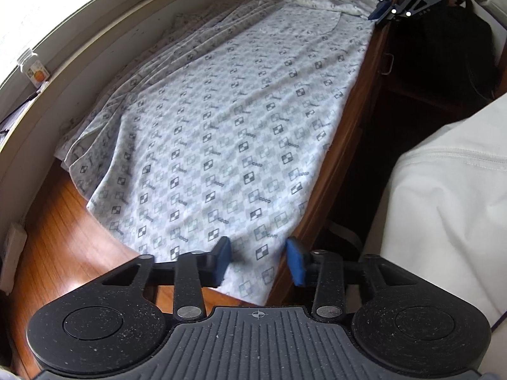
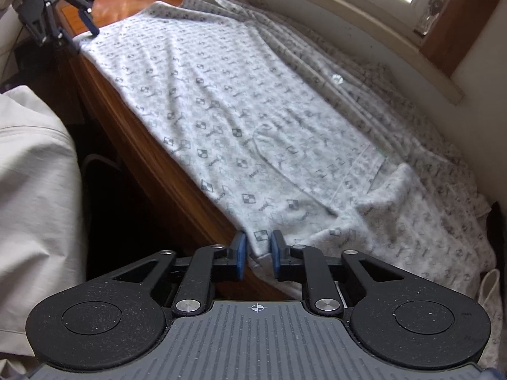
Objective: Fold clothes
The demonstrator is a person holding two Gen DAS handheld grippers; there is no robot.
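A: Around the patterned garment (image 1: pixel 228 120), where is there room?
B: Bare wooden table (image 1: pixel 79 228) beyond its hem. The far side is shut in by the wall ledge (image 2: pixel 364 31).
A: The near edge?
B: Open drop, though possibly a dark bag (image 1: pixel 450 47) below.

We are looking along the left gripper (image 1: pixel 258 261), whose blue pads are standing apart over the near corner of a patterned garment (image 1: pixel 228 120). The garment is lying spread along the wooden table (image 1: pixel 73 221), its edge running beside the table's right rim. At the far end the right gripper (image 1: pixel 385 8) is meeting the cloth's corner. A jar (image 1: pixel 33 68) is sitting on the windowsill.
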